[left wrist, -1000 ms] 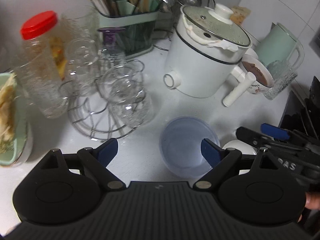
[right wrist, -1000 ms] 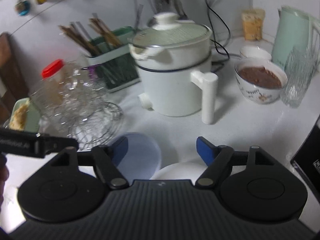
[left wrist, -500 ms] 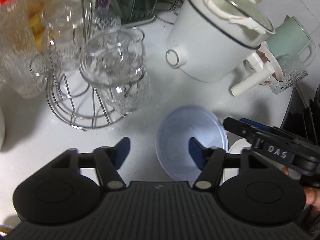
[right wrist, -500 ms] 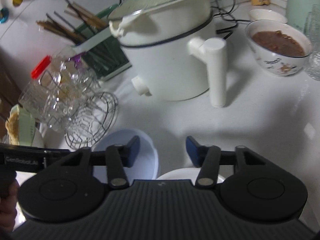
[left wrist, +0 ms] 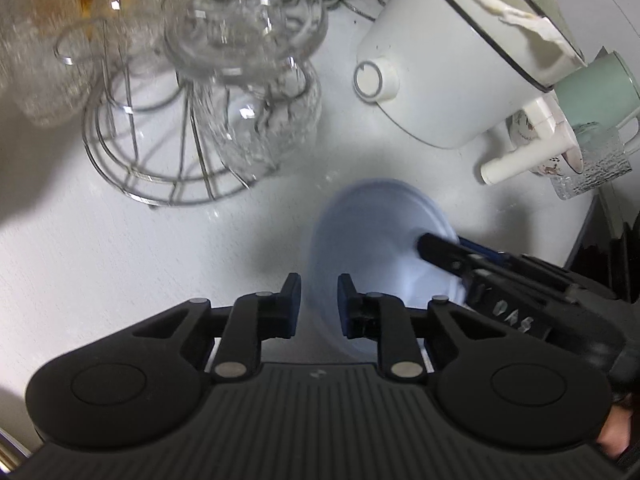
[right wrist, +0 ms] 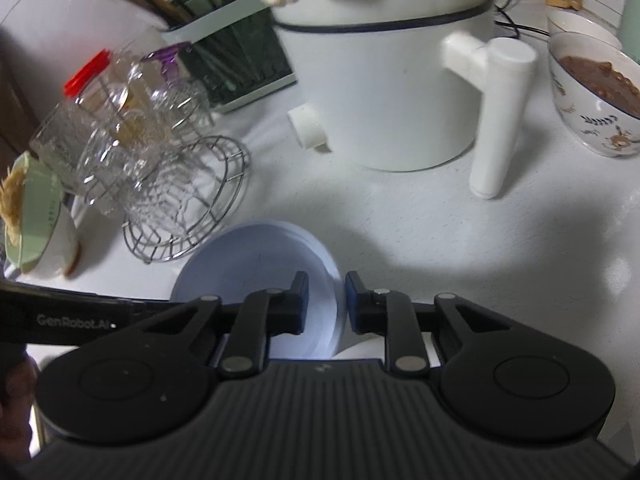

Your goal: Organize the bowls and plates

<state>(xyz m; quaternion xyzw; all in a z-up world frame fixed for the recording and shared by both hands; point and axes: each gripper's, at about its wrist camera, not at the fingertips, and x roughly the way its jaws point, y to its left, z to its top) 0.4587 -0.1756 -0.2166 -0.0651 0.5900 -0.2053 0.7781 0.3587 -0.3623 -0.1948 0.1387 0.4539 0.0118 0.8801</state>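
A pale blue bowl [left wrist: 380,240] sits on the white counter, blurred in the left wrist view. My left gripper [left wrist: 319,306] is shut on its near-left rim, one pad inside and one outside. On the opposite side, my right gripper [right wrist: 327,304] has the right rim of the blue bowl [right wrist: 256,272] between its pads, and its jaws are closing onto it. From the left wrist camera the right gripper [left wrist: 444,250] reaches over the bowl's right edge. A white dish [right wrist: 360,350] peeks out just right of the bowl, mostly hidden.
A white electric pot [right wrist: 384,92] with a long handle [right wrist: 496,120] stands behind the bowl. A wire rack of glasses [left wrist: 180,128] is to the left, a bowl of brown food [right wrist: 596,92] to the right. A green-lidded bowl [right wrist: 36,220] sits far left.
Both grippers have come down toward the blue bowl. Their jaws went from wide open to nearly together, each closing on a side of the rim.
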